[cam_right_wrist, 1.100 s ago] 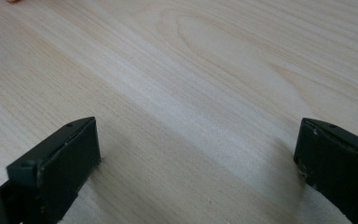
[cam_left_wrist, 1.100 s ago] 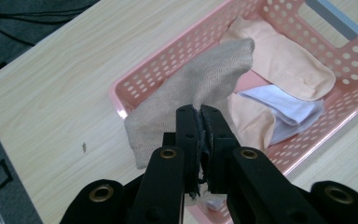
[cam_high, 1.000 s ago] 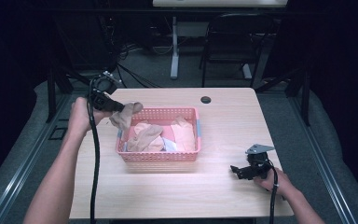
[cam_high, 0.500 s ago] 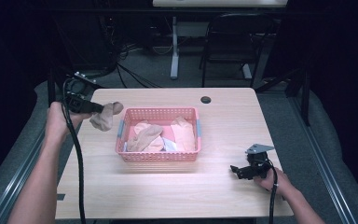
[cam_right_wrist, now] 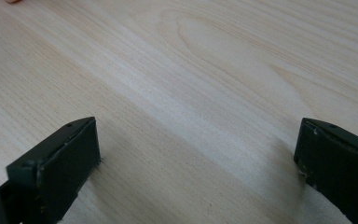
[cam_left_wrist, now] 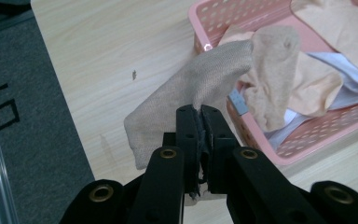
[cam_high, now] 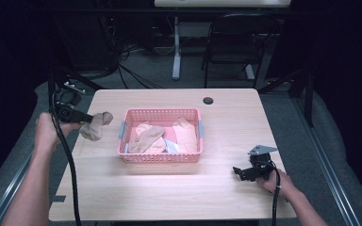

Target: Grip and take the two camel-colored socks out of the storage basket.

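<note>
the left gripper (cam_high: 90, 119), jaws pinched on a tan sock (cam_high: 95, 127) held above the surface left of the pink basket (cam_high: 160, 158), probably sets it down next, while the right gripper (cam_high: 241, 173) rests spread.

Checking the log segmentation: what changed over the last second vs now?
The left gripper, shut on the tan sock, carried it from the pink basket's left far corner leftward, clear of the rim; the sock now hangs over the table left of the basket. The grip stayed closed throughout. The right gripper stayed open and resting near the table's right front; the basket and its remaining clothes did not move.
</note>
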